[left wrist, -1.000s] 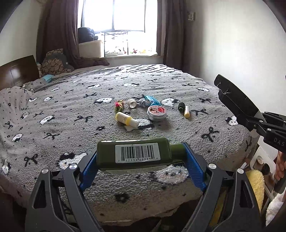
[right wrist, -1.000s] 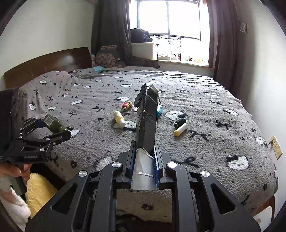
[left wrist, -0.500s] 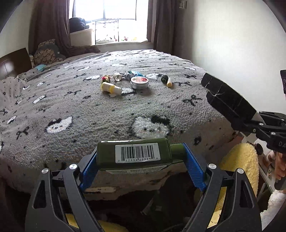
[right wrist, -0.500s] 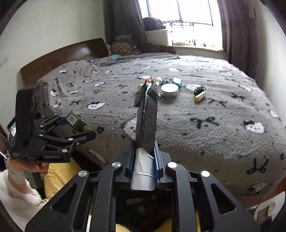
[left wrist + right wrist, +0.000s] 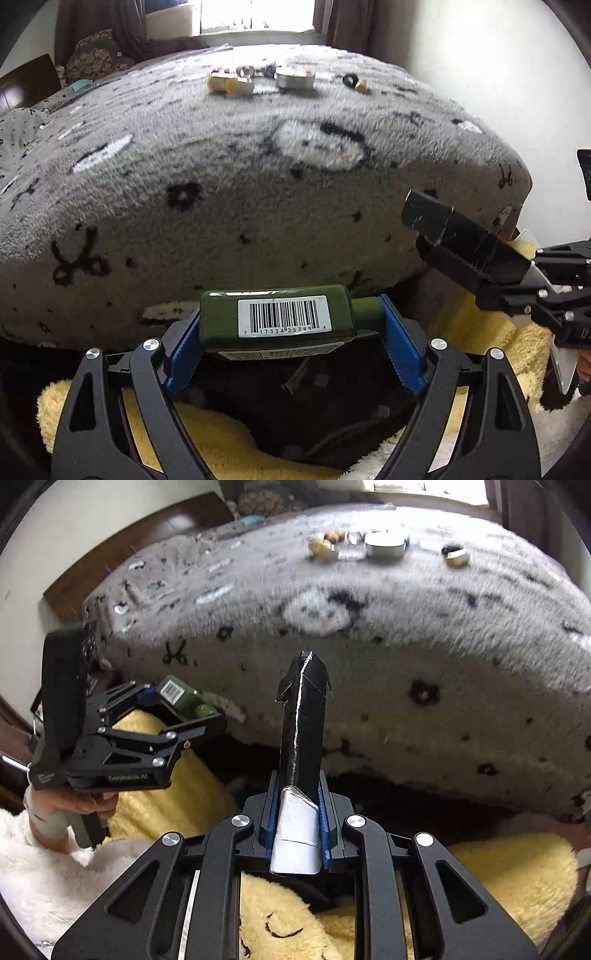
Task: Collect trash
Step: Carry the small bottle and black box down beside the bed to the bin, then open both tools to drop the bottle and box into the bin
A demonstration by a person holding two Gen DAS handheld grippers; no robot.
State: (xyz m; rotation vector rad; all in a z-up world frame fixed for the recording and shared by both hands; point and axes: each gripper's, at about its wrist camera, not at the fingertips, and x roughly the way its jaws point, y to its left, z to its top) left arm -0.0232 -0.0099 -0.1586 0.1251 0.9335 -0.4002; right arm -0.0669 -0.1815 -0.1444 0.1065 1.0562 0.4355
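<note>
My left gripper is shut on a dark green bottle with a barcode label, held lengthwise between the blue pads. It hangs below the bed's edge, over a dark gap between yellow plush. My right gripper is shut on a flattened black carton with a white end, which sticks up towards the bed. Each view shows the other hand: the black carton at the right, the left gripper with the green bottle at the left. More trash lies far off on the bed: a yellow bottle, a round tin, a small tube.
The bed with its grey fleece blanket fills the upper part of both views, and its side drops just ahead. Yellow plush lies on the floor on both sides. A hand in a white fluffy sleeve holds the left gripper.
Both grippers have sunk from above the bed to below its edge and tipped downward. The items on the bed have slid to the top of the views. Both grips are unchanged.
</note>
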